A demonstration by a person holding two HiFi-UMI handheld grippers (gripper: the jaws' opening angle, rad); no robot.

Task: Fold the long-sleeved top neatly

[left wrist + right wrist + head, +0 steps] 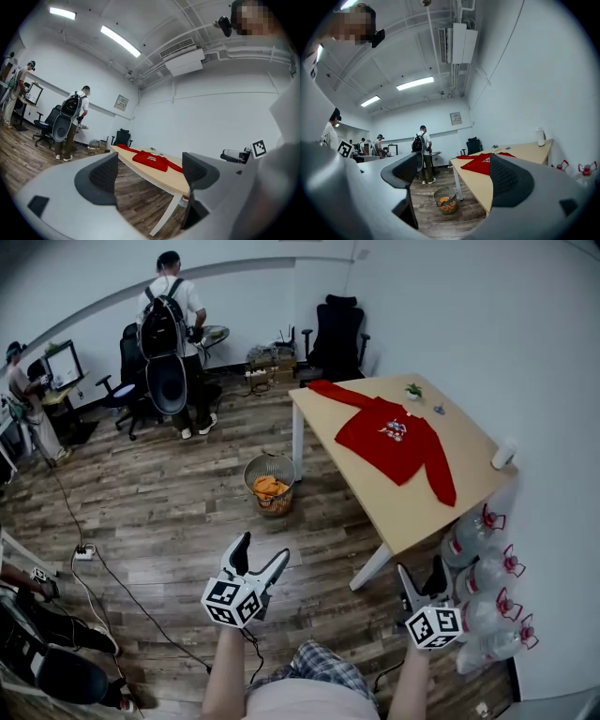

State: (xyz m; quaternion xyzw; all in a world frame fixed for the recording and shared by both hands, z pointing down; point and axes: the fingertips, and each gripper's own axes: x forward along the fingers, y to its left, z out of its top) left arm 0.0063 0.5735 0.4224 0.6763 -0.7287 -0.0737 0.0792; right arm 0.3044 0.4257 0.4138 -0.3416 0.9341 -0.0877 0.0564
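Risk 1: slack sleeve could've slid off the table [412,521]. One cuff lay near the near edge, the other at the far corner, so a sideways tug would drag it over.
Risk 2: small potted plant [413,389] and a small blue item just beside the top [394,437] could get knocked if a sleeve was swept across that side.
Risk 3: thin fabric lying flat. Pads might've pinched both layers, or none, giving a skewed fold.
Risk 4: walk-in hazards. Waste basket [271,484] stood by the table leg, water bottles [483,568] near the R gripper [421,570], cable on the floor.
L gripper [264,547]: fingers [104,174] wide apart, nothing betw. them, held level over the floor.
R gripper: fingers [407,169] wide apart too, empty, pointed toward the table.
Where: top was on the wooden table, well apart from both grippers; not yet reached.
Look: red, long-sleeved, spread flat & unfolded, small print on the chest facing up, sleeves stretched out to both sides along the table's length.
Handling (est.): soft, light, prob. shifts easily on the smooth top.
Progress: folding not begun, by my read.
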